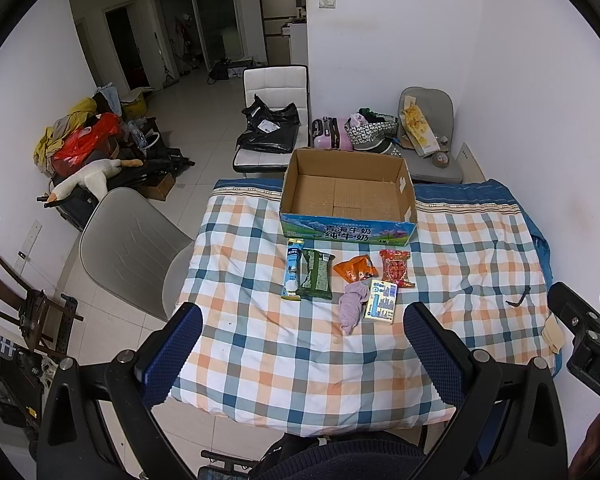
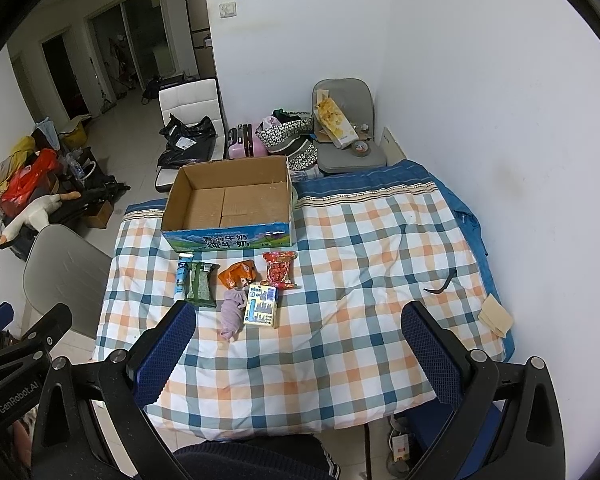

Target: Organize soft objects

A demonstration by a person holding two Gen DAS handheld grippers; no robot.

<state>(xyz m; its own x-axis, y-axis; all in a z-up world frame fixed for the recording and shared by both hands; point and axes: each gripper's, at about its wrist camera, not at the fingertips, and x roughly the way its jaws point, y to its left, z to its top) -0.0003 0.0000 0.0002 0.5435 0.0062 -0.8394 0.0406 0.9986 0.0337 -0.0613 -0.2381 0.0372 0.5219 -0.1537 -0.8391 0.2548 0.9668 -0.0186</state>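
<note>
Nothing is packed yet: left claw [image 1: 302, 344] and right claw [image 2: 298, 340] both hover spread wide, holding nothing. On the checked surface [image 1: 460, 264], before the empty milk carton [image 1: 348, 196], lie blue tube [image 1: 293, 274], green packet [image 1: 318, 276], orange pouch [image 1: 356, 268], lilac cloth [image 1: 352, 306], tissue pack [image 1: 381, 302], red packet [image 1: 395, 270] (all loose). Next, probably pinch one gently.

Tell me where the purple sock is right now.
In both wrist views the purple sock lies on the checked cloth, touching the tissue pack's left edge, just below the orange snack bag.
</note>
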